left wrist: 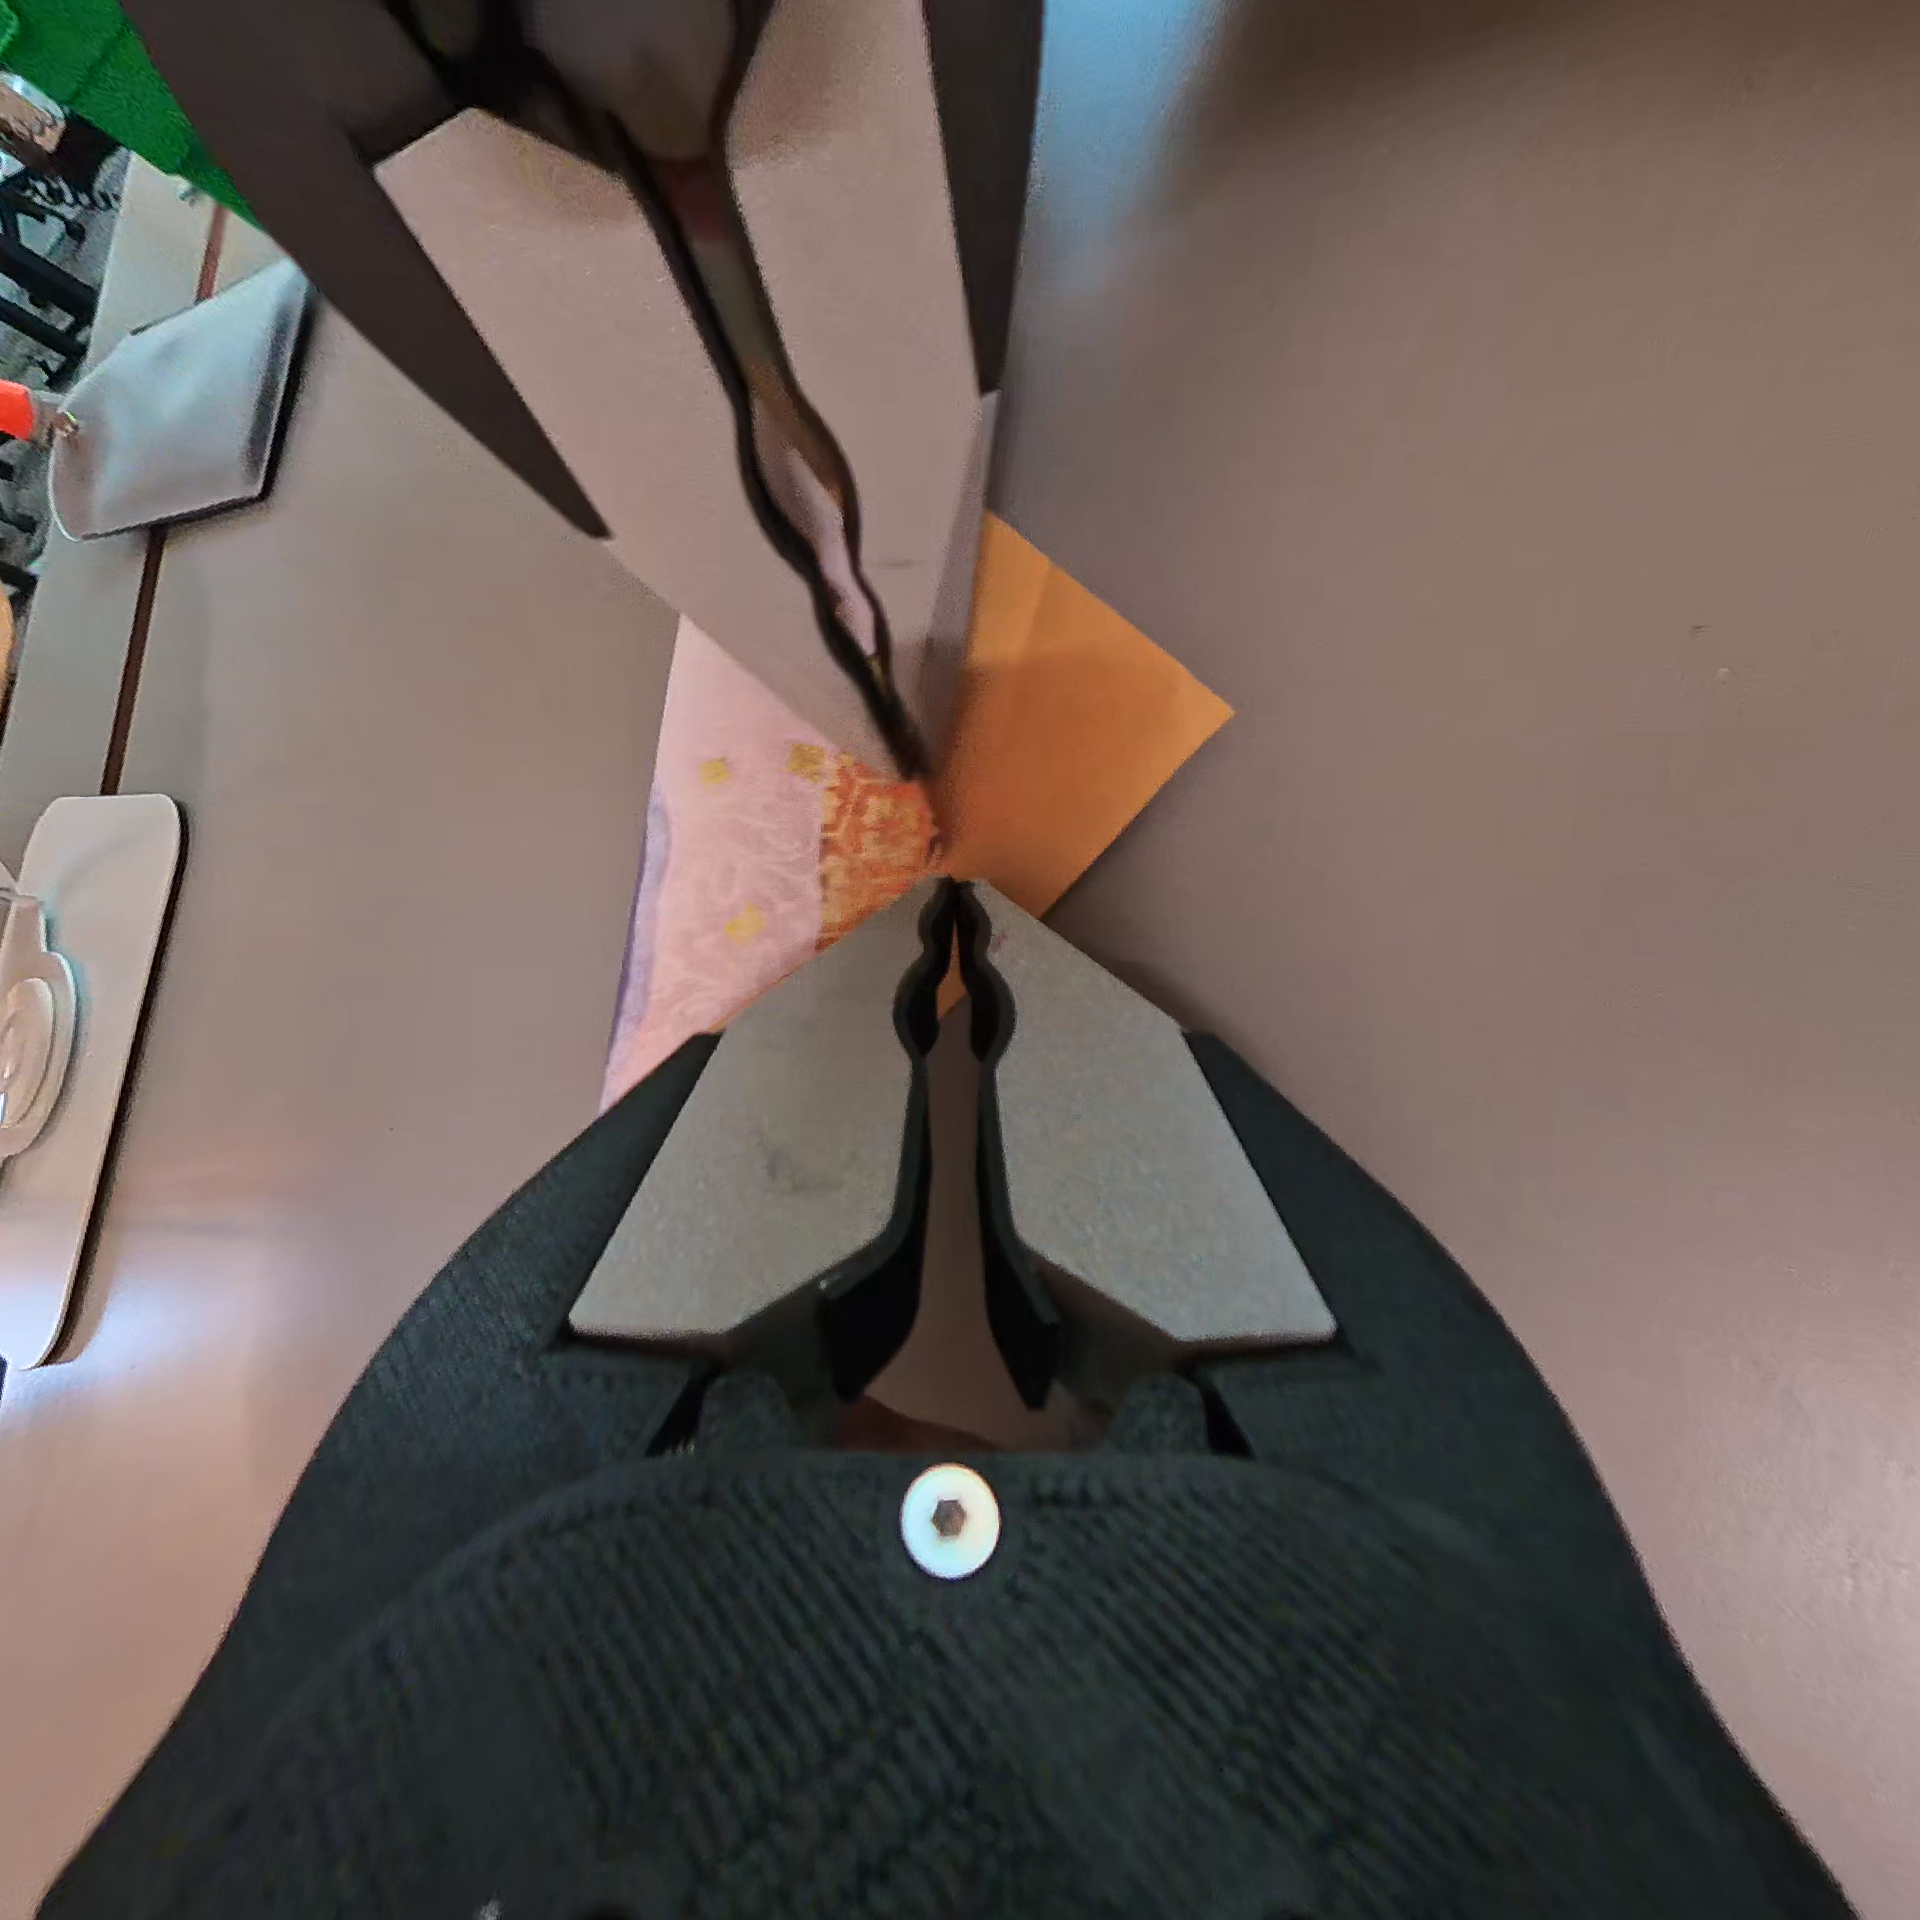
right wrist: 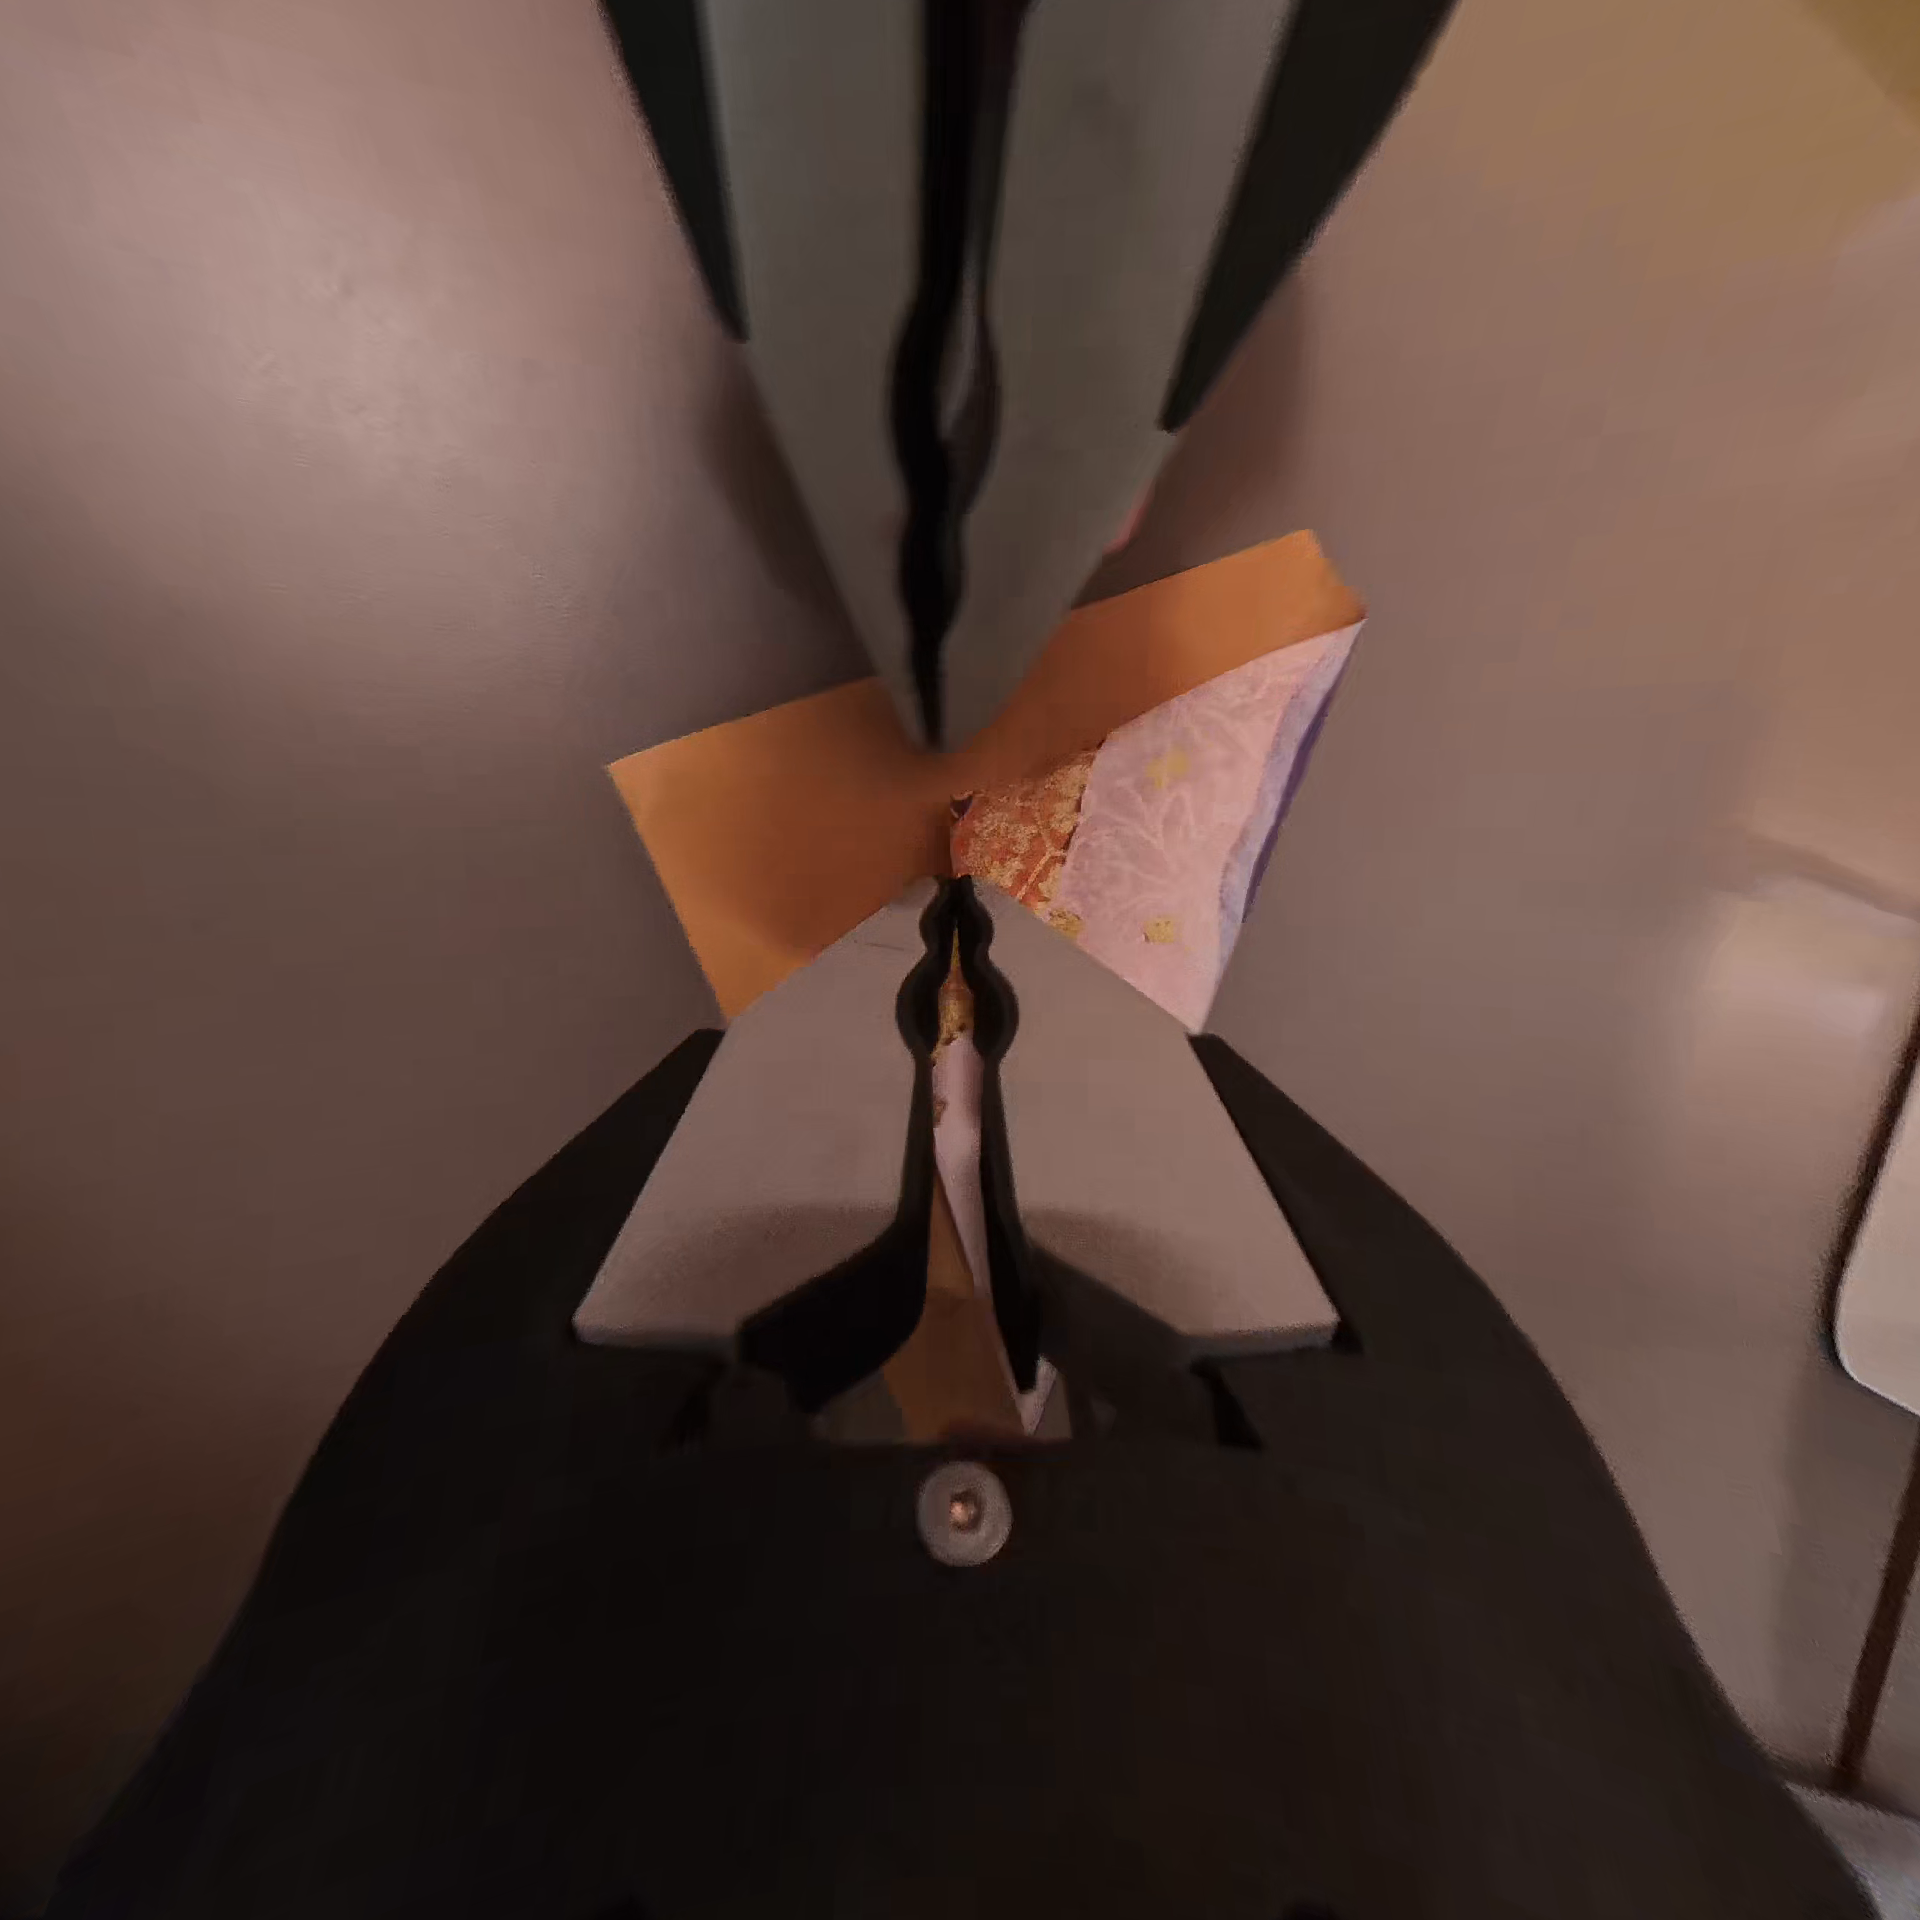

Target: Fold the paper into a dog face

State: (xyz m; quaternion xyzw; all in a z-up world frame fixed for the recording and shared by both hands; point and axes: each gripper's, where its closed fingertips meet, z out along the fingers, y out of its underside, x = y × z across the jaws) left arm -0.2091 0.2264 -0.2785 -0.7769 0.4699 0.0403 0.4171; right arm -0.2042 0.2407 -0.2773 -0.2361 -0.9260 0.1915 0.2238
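I am pressing my left gripper (left wrist: 954, 883), jaws closed with nothing visibly between them, down at the paper (left wrist: 1081, 717) lying on the desk (left wrist: 1507, 520) just ahead of its tips. My right gripper (right wrist: 956, 881) is meeting it tip to tip, closed too, with paper showing in its gap, though I cannot tell whether it is gripping it. The patterned flap (right wrist: 1164, 852) is standing up over the orange side; I judge only early folds are done, with ears and face remaining.

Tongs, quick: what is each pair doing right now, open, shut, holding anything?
Left tongs: shut, tips pressing on the paper.
Right tongs: shut, tips on the paper too; gripping it cannot be told.
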